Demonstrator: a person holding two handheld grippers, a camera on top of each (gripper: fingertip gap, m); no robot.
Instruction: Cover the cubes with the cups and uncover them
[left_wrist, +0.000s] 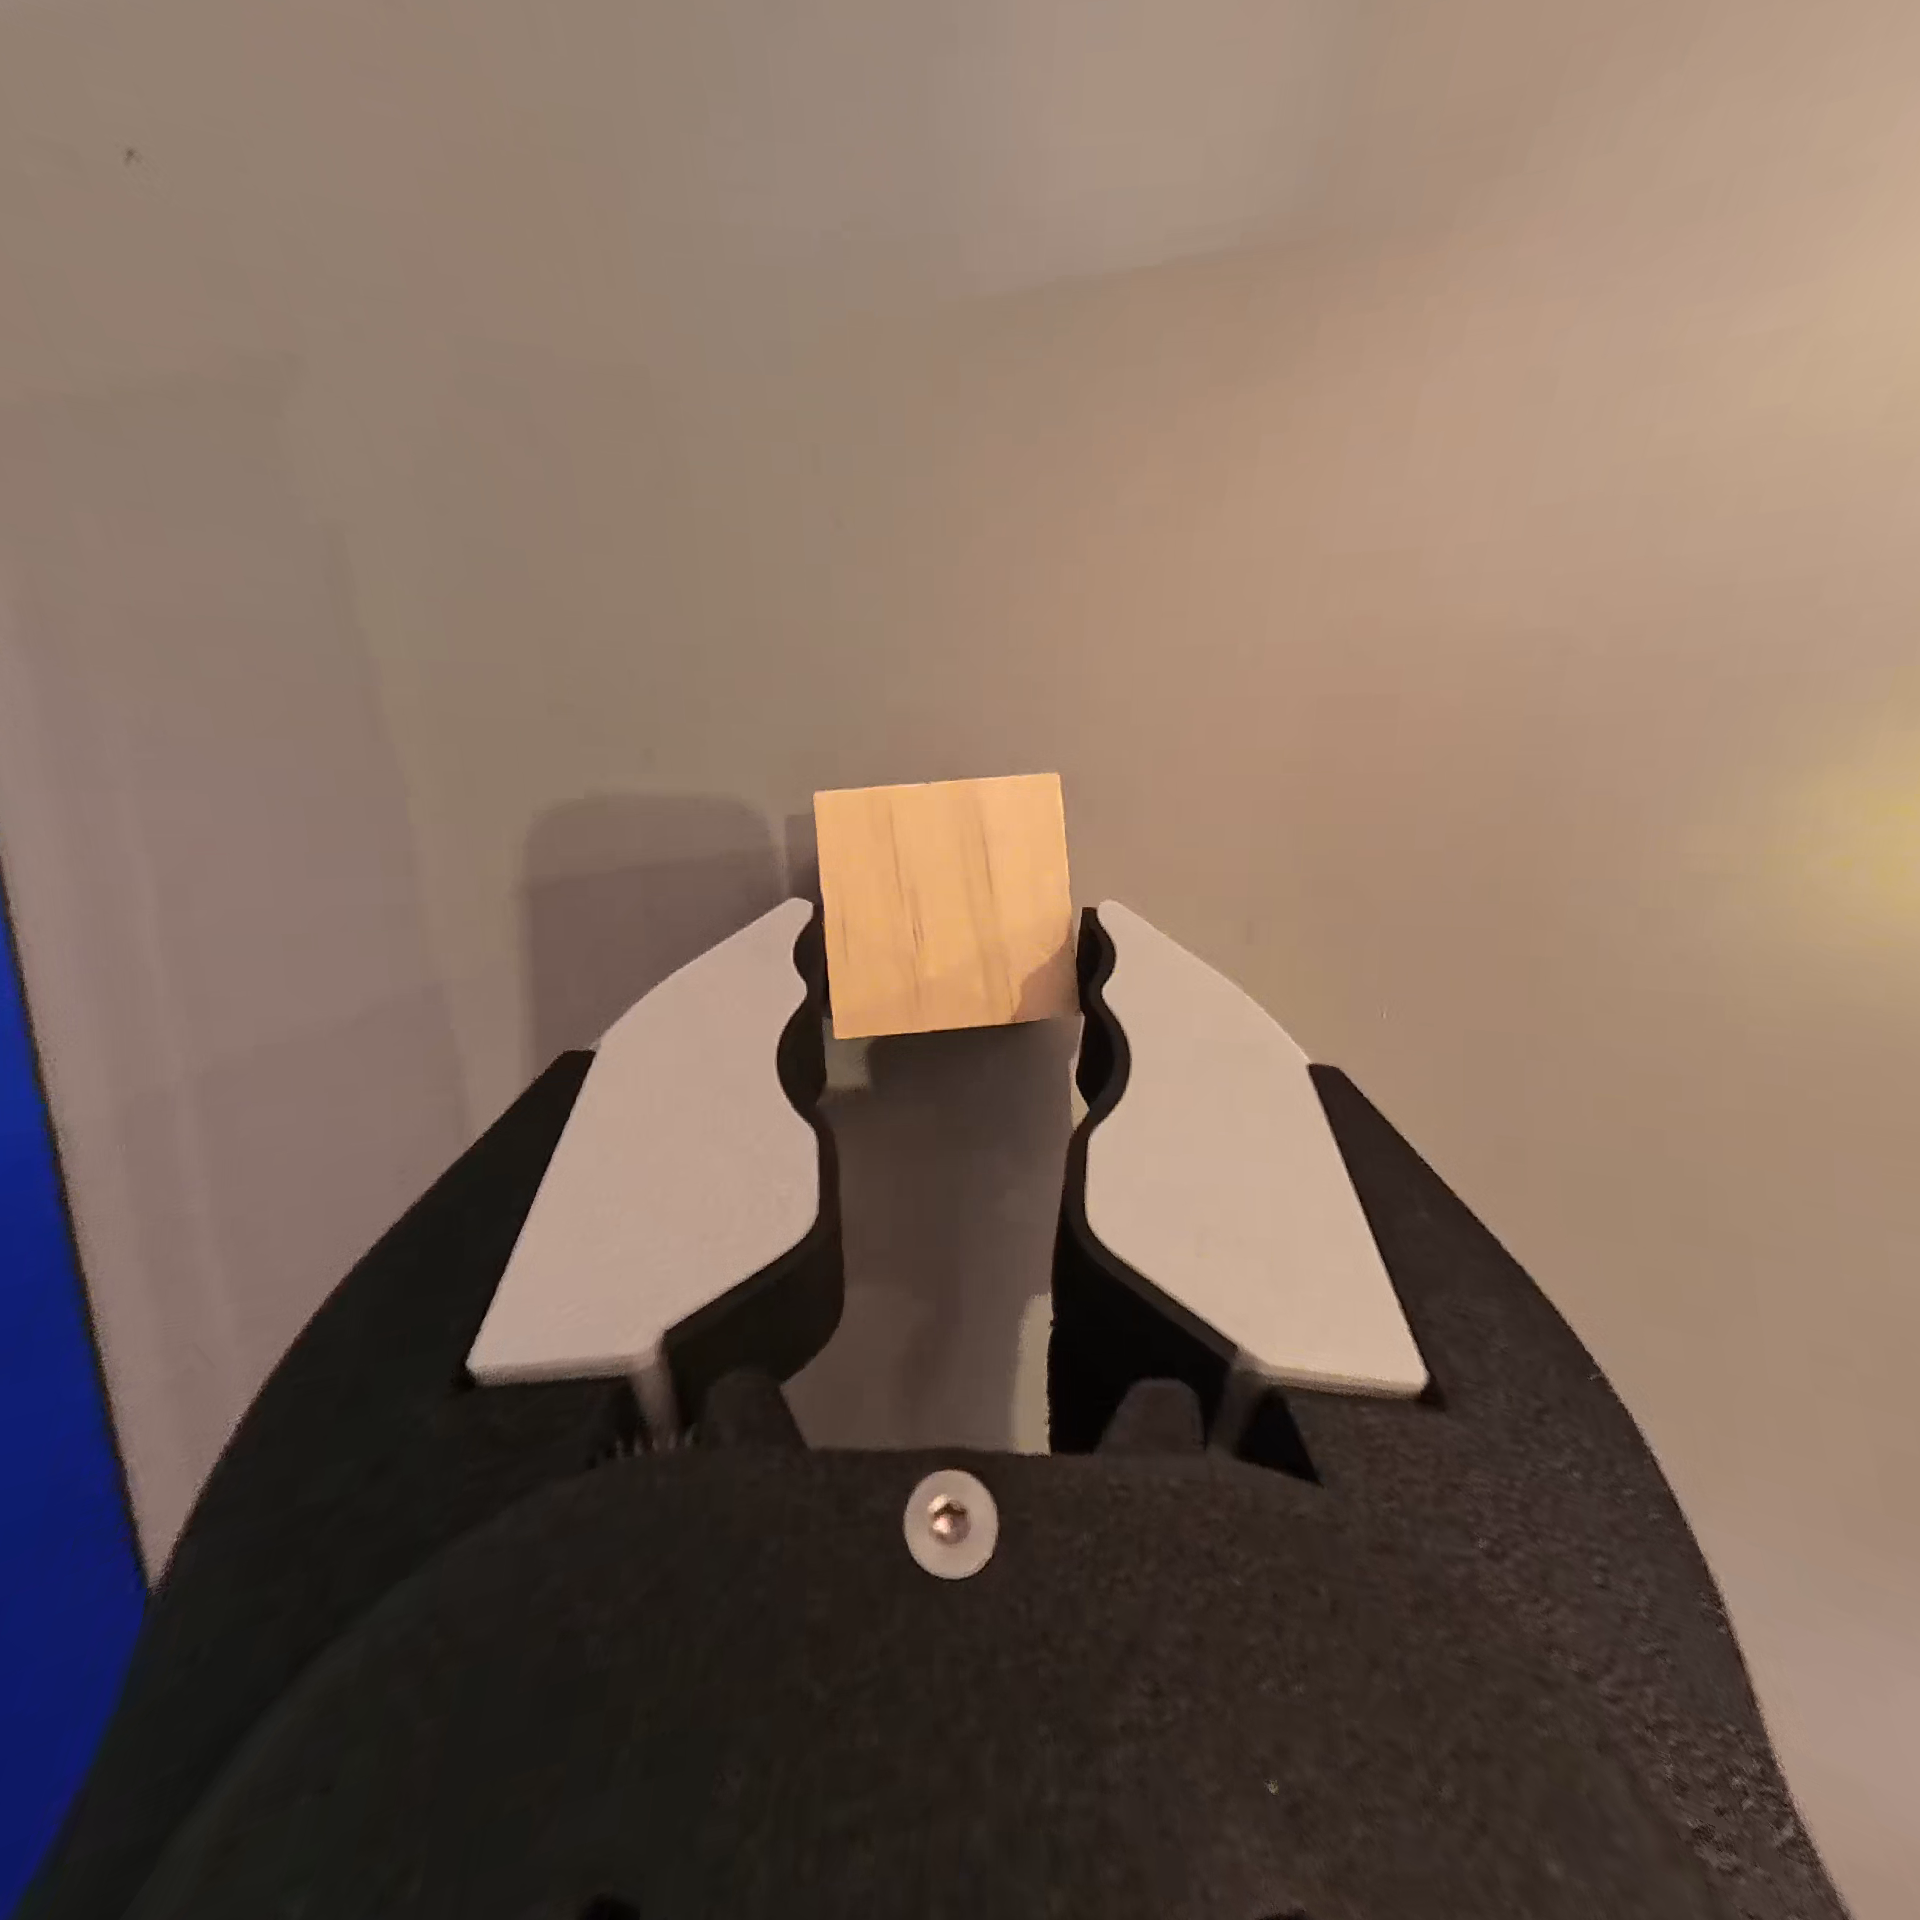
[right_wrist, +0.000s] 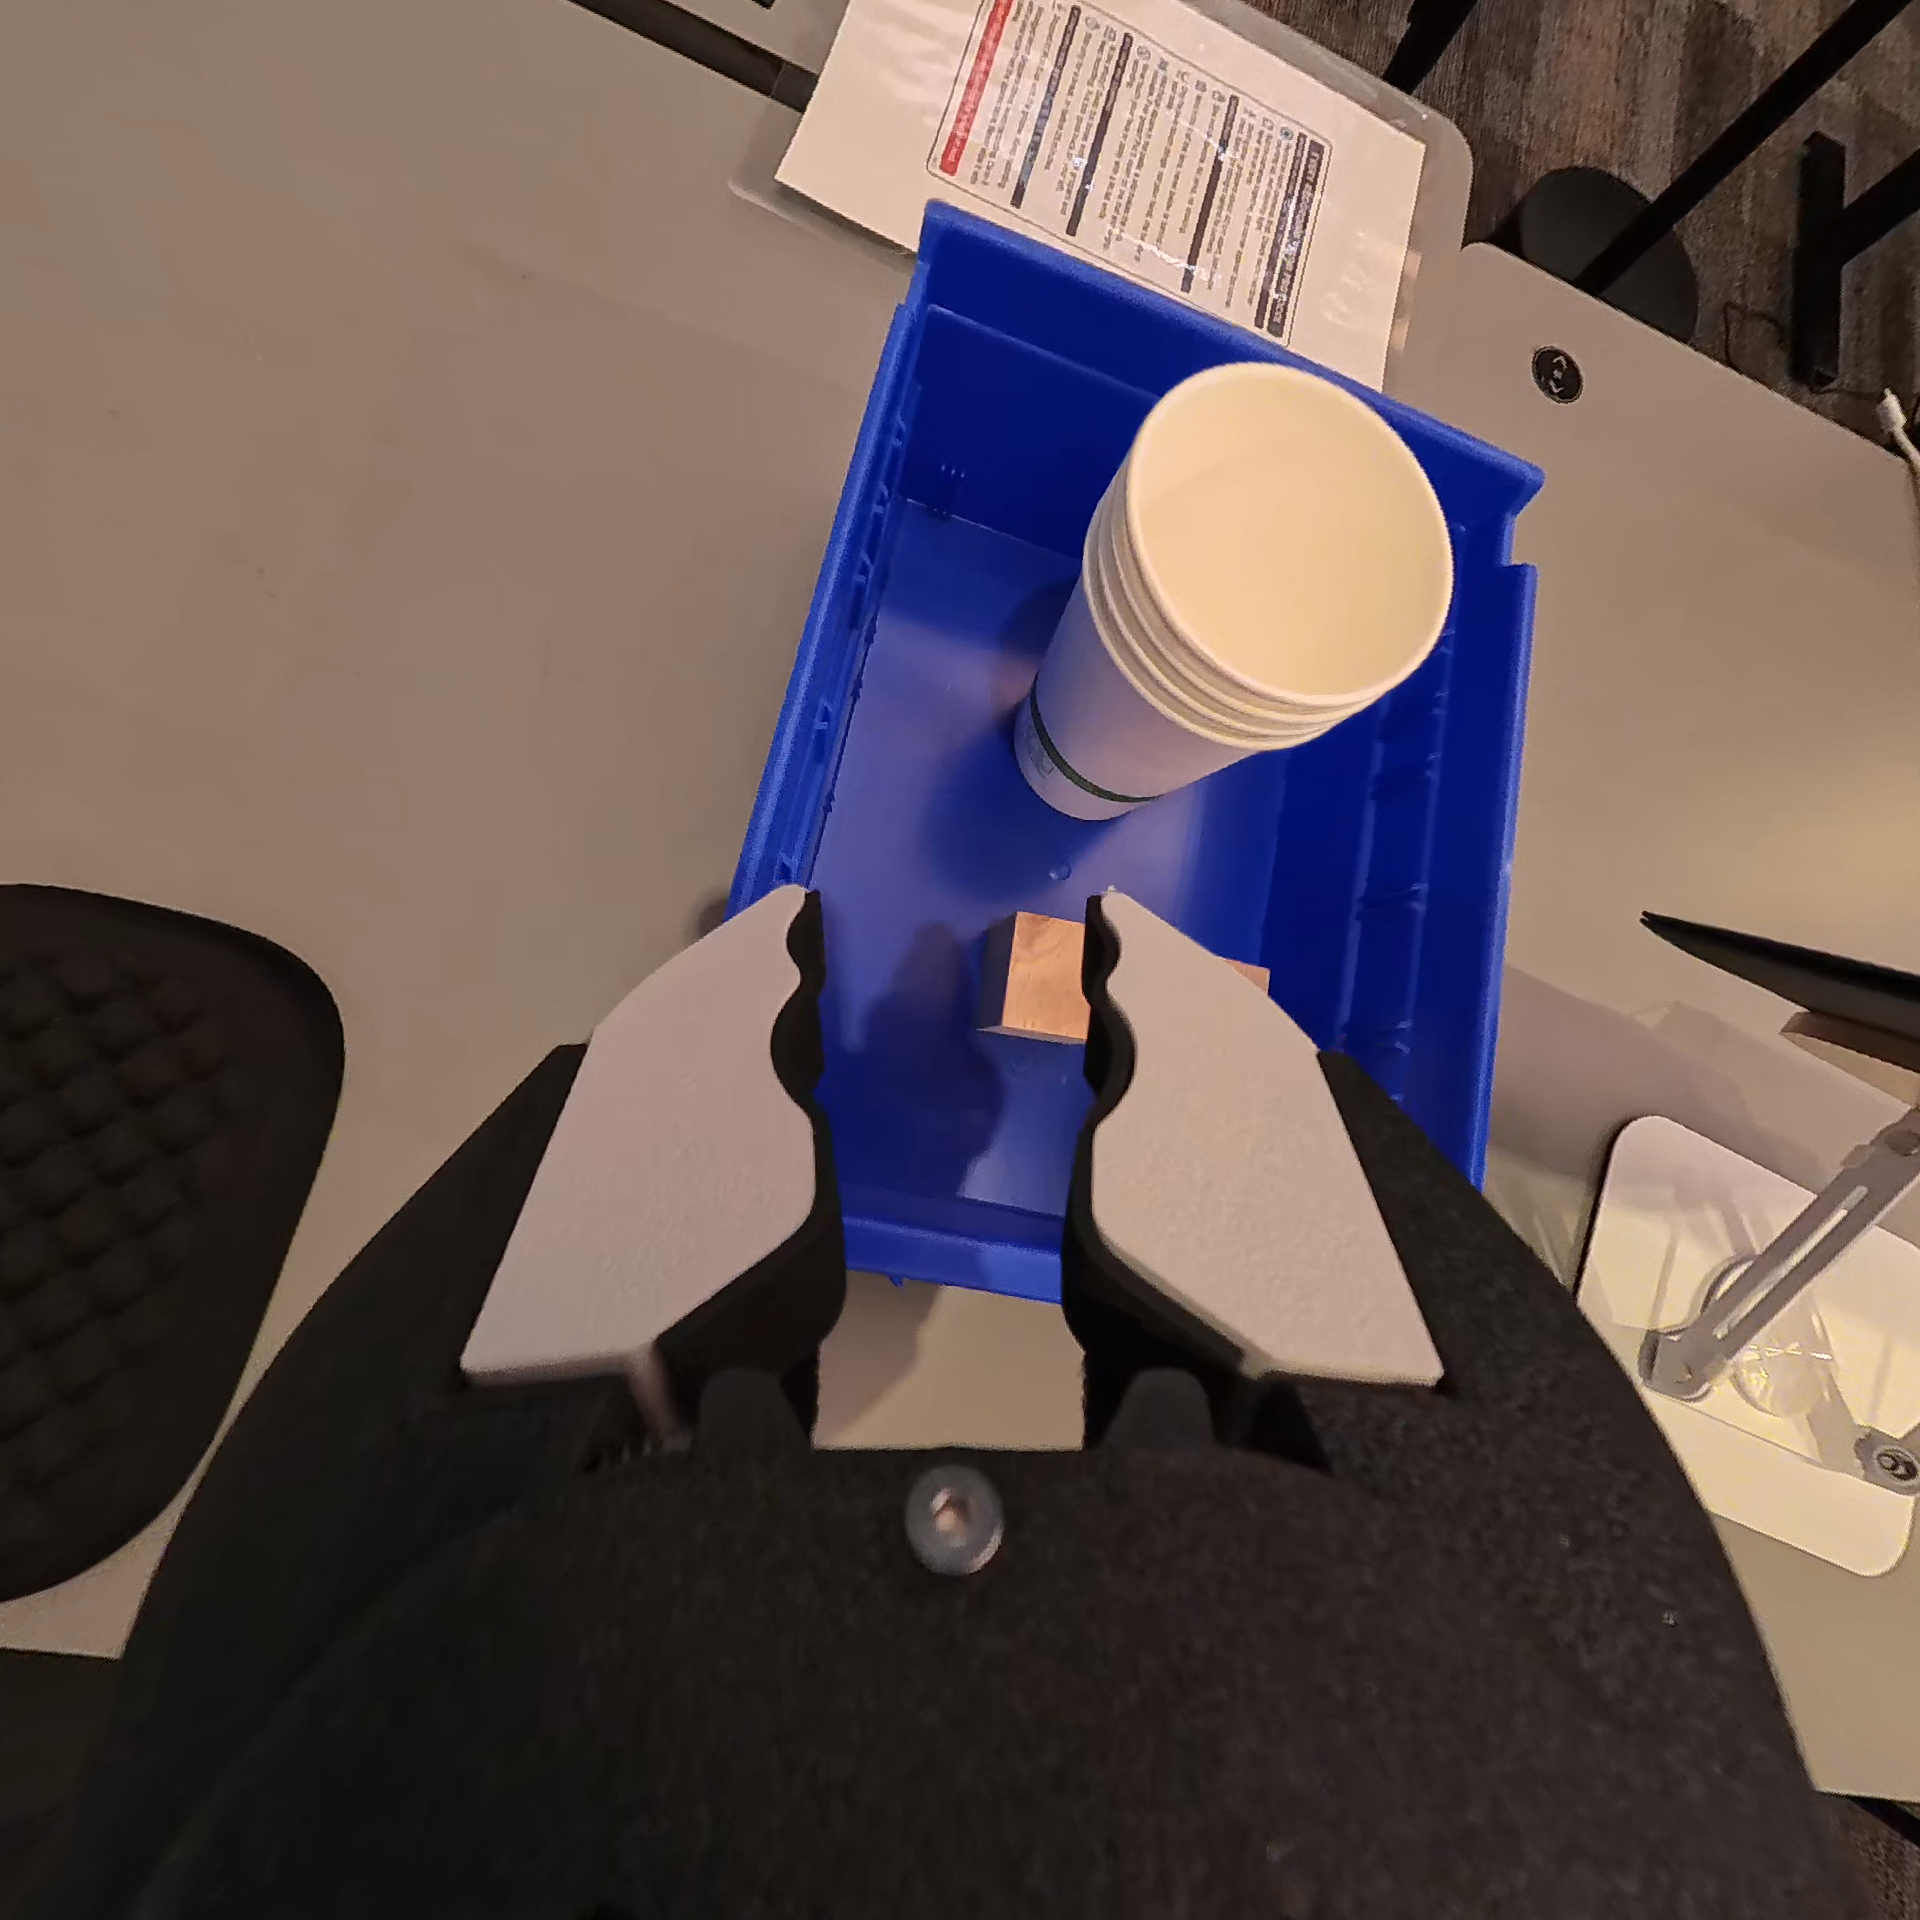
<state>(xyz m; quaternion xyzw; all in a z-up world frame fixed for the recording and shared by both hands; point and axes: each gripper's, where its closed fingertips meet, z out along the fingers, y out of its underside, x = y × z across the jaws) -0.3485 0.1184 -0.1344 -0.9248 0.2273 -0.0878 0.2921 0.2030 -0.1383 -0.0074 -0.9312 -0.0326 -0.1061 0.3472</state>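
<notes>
A wooden cube (left_wrist: 943, 906) is pinched between the fingertips of the left tool (left_wrist: 945, 940) above the grey bench (left_wrist: 1351, 675). The right tool (right_wrist: 948, 940) is held spread over a blue bin (right_wrist: 1392, 935), where stacked paper cups (right_wrist: 1236, 592) and another wooden cube (right_wrist: 1034, 975) lie.

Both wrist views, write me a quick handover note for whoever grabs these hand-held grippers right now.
Left hand-held gripper: shut on a light wooden cube, held up over the pale grey tabletop.
Right hand-held gripper: open and empty, poised above the blue plastic bin.
In the bin: a stack of white paper cups standing mouth up, and at least one more wooden cube on the floor, partly hidden by the fingers.
Done: one cube taken out.
Left: set cubes down, take cups, cover each cube, then uncover. No cup is out yet.
</notes>
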